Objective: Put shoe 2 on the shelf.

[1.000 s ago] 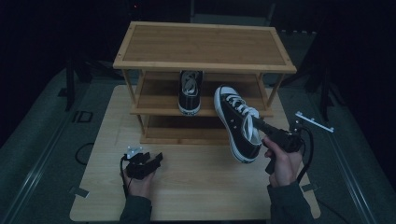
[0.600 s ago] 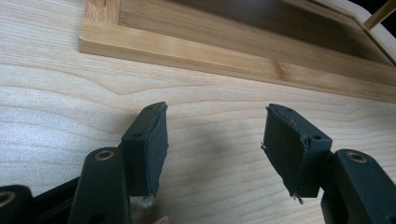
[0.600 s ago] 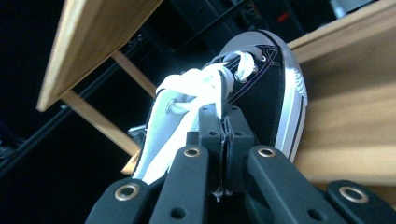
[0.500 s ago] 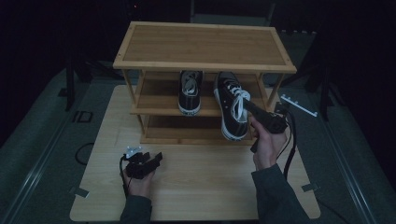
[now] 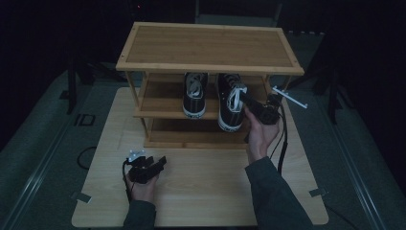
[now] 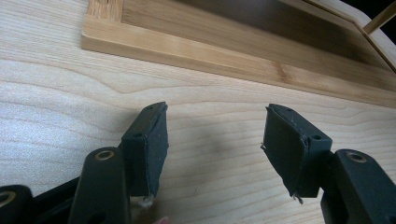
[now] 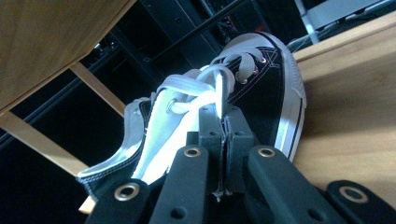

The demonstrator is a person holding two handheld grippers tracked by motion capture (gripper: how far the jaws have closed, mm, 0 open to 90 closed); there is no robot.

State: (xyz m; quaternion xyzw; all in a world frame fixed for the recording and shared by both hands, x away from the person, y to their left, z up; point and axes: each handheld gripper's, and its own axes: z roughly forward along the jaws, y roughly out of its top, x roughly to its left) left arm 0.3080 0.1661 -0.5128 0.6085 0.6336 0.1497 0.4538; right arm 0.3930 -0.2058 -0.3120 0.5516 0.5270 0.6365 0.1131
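Note:
A black canvas shoe (image 5: 229, 106) with white laces and sole sits heel-out on the middle shelf of a bamboo shoe rack (image 5: 210, 45). My right gripper (image 5: 246, 99) is shut on the shoe's upper edge by the laces. In the right gripper view the jaws (image 7: 225, 121) meet on that shoe (image 7: 266, 88), whose toe points into the rack. A matching shoe (image 5: 195, 96) stands just left of it on the same shelf. My left gripper (image 5: 160, 161) rests low over the table in front of the rack, open with nothing between its pads (image 6: 215, 140).
The rack stands on a light wooden table (image 5: 206, 191); its top shelf hangs over both shoes. The rack's lower frame (image 6: 233, 46) lies just beyond my left gripper. Dark floor and stands surround the table.
My right gripper has carried the shoe from the air right of the rack leftward and into the middle shelf, beside the other shoe. The left gripper has stayed put.

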